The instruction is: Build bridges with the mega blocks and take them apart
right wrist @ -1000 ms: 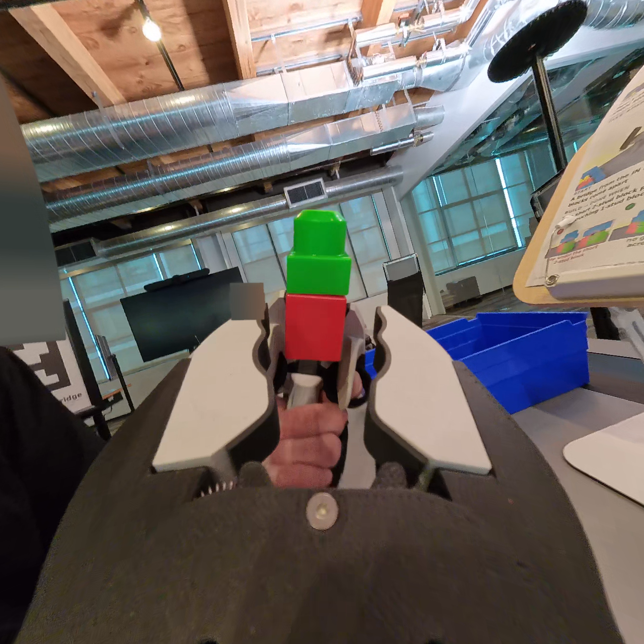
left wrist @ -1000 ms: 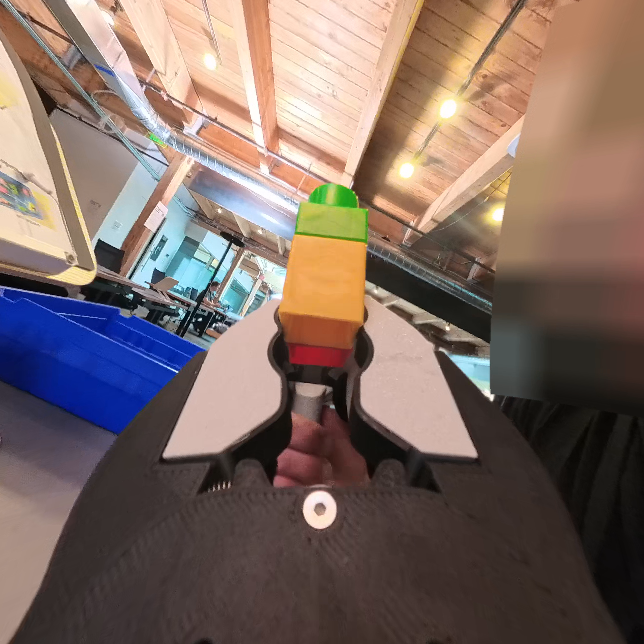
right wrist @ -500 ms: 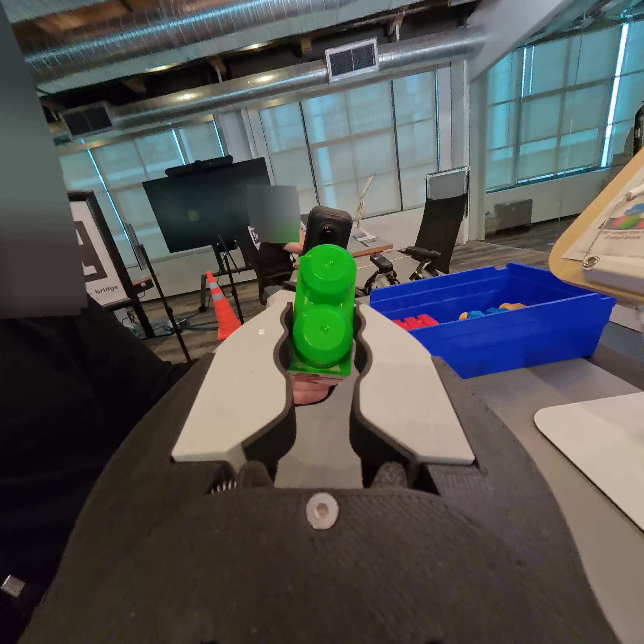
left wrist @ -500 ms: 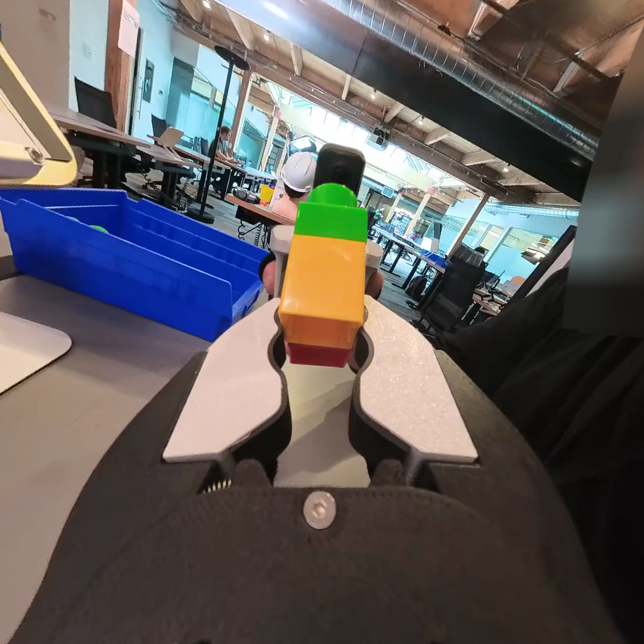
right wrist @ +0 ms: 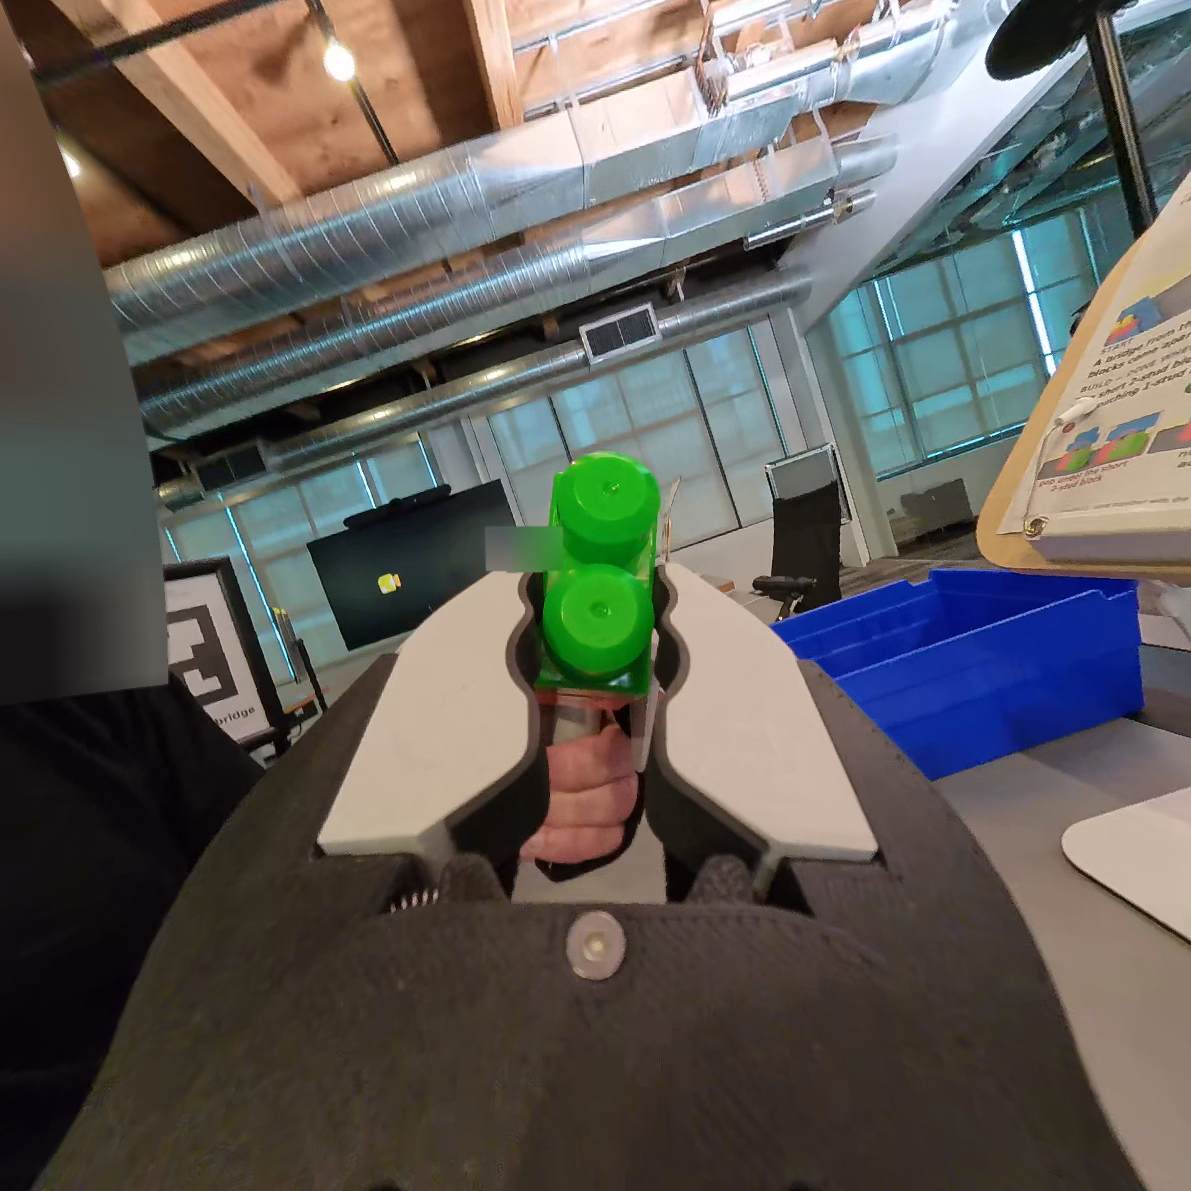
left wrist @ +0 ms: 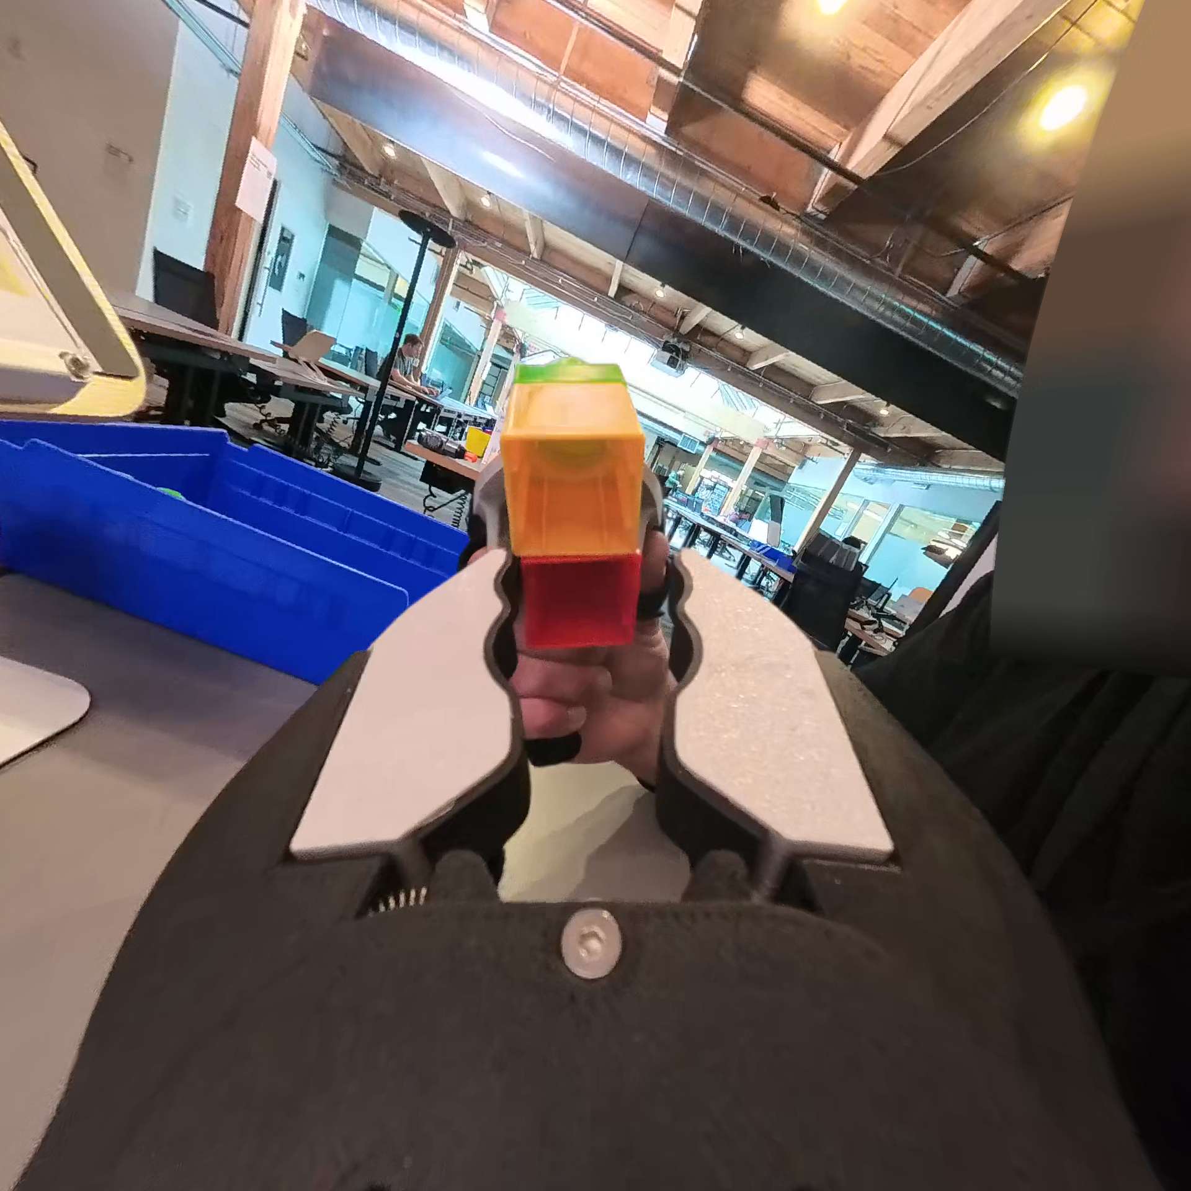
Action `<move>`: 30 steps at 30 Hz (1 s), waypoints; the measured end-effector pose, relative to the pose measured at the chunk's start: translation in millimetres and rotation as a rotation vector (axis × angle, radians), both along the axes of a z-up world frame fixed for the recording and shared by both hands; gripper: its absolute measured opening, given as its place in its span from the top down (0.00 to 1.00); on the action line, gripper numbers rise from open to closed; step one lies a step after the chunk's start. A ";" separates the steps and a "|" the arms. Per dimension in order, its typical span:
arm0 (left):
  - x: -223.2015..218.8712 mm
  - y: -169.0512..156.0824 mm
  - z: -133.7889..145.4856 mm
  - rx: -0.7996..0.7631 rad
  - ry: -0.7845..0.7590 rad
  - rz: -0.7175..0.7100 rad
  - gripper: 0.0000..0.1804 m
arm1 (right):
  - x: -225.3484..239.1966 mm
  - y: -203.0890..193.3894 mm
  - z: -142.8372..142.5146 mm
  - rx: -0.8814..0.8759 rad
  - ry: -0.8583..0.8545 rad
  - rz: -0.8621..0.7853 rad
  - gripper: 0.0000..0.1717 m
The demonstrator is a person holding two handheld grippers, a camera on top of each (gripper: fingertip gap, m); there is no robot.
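1. Up in the air between the two grippers, well above the desk [left wrist: 161, 741], sits the bridge: a green block [right wrist: 599, 580] spanning an orange block [left wrist: 570, 490] and a red block [left wrist: 577, 602].
2. Right gripper [right wrist: 596, 631]: jaws clamped on the green block, studs facing its camera.
3. Left gripper [left wrist: 583, 606]: jaws stand apart around the red block; there is a dark gap on the right side, and the left pad looks near or just touching (hard to call), so I judge it a loose hold at best.
4. Done so far, by my reading: the bridge is assembled as one piece and lifted clear.
5. Left to do: the take-apart looks just begun, since all three blocks appear joined. Each leg must come off the green block.
6. Blue bin [right wrist: 967, 651] waits on the desk, probably for the separated blocks; a few pieces may lie in it, too blurred to tell.
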State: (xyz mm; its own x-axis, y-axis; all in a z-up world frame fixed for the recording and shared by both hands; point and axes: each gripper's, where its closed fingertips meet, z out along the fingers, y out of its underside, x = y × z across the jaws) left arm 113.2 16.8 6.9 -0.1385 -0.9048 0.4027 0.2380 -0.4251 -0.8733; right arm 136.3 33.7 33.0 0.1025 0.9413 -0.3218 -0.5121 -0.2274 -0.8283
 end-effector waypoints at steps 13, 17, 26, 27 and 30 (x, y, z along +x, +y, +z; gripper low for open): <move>3.5 -0.4 1.1 -0.013 -0.036 0.028 0.81 | -2.8 -3.6 0.3 0.031 0.021 -0.021 0.80; 3.4 -0.4 1.4 -0.012 -0.038 0.033 0.81 | -3.5 -3.9 -0.2 0.038 0.009 -0.016 0.80; 1.6 1.3 7.4 -0.009 -0.084 0.031 0.78 | -3.7 -5.7 1.8 0.053 0.008 -0.014 0.81; -0.8 2.1 9.1 0.001 -0.089 0.041 0.76 | -4.8 -7.0 1.2 0.058 0.005 -0.008 0.81; -7.6 1.6 15.7 0.047 -0.102 0.073 0.77 | -5.7 -8.6 -1.0 0.061 -0.003 0.001 0.81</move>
